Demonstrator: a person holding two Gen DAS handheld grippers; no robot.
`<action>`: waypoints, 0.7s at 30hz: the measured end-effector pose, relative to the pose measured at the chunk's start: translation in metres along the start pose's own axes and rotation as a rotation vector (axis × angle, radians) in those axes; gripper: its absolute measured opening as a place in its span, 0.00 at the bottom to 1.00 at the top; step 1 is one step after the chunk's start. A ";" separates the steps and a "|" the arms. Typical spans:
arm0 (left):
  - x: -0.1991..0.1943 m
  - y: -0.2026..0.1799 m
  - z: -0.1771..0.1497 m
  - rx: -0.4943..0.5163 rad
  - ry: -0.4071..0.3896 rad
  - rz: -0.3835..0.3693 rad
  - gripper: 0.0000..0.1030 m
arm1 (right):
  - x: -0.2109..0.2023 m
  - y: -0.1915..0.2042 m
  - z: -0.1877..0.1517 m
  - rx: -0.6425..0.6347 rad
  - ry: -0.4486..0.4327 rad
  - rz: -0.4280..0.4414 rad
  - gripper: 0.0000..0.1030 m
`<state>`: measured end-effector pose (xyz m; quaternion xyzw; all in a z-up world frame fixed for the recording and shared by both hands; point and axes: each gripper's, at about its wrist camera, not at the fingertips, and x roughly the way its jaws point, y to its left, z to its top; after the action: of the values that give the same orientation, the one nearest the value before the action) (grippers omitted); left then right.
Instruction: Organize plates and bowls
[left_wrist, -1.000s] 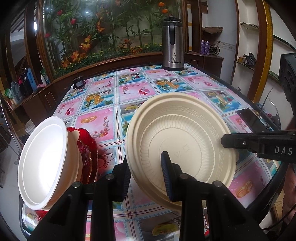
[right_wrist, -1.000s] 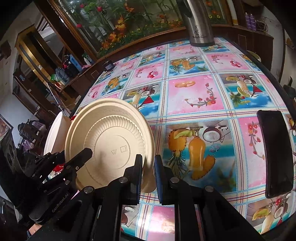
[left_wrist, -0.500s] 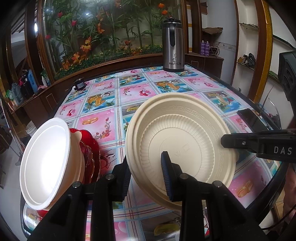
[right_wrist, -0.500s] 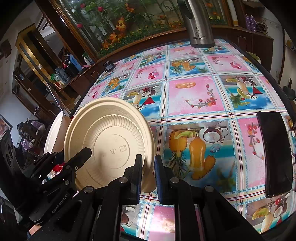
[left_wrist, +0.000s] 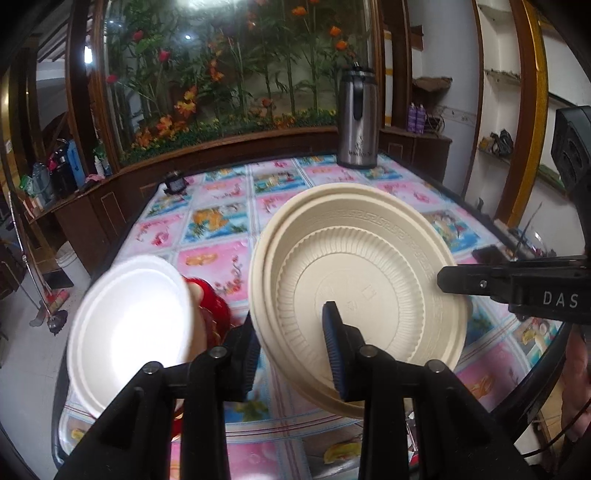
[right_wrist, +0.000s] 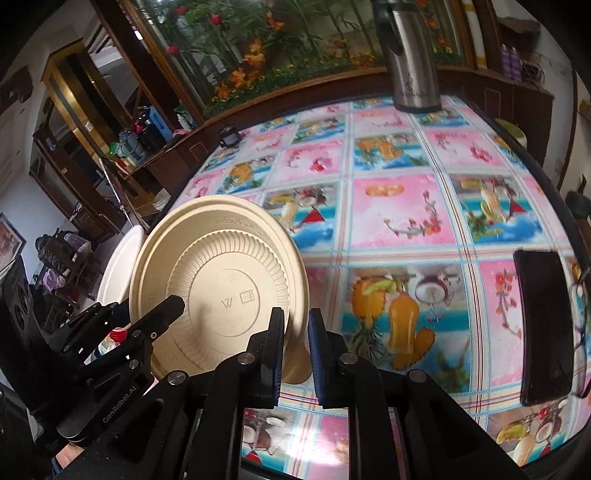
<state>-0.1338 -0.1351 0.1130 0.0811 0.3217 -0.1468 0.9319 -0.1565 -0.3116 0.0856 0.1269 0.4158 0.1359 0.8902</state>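
Observation:
A cream plate (left_wrist: 369, 266) with a ribbed well and a key-pattern rim is held on edge above the table; a second rim shows just behind it. My left gripper (left_wrist: 291, 321) straddles its lower left rim. Its jaws are opening, with the plate still between the pads. My right gripper (right_wrist: 296, 317) is shut on the opposite rim of the cream plate (right_wrist: 221, 258). In the left wrist view the right gripper (left_wrist: 443, 278) bites the plate's right edge. A tilted white bowl (left_wrist: 129, 325) leans on red bowls (left_wrist: 214, 306) at the left, blurred.
A steel jug (left_wrist: 358, 122) stands at the far edge of the table (right_wrist: 399, 221), which has a fruit-print cloth. A black phone (right_wrist: 543, 325) and glasses (right_wrist: 580, 314) lie at the right edge. A small black object (left_wrist: 175, 182) sits far left.
Both grippers have risen together with the cream plate, which keeps its place between them. The white bowl stack has dropped lower in the left wrist view and is blurred.

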 end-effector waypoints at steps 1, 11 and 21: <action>-0.010 0.006 0.004 -0.008 -0.025 0.011 0.37 | -0.004 0.009 0.006 -0.022 -0.010 0.010 0.14; -0.055 0.077 0.016 -0.108 -0.118 0.139 0.38 | -0.001 0.097 0.049 -0.189 -0.064 0.092 0.14; -0.047 0.127 -0.005 -0.215 -0.079 0.204 0.38 | 0.060 0.160 0.066 -0.289 0.036 0.100 0.14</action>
<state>-0.1299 -0.0034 0.1456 0.0074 0.2889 -0.0189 0.9571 -0.0901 -0.1494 0.1388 0.0157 0.4011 0.2408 0.8837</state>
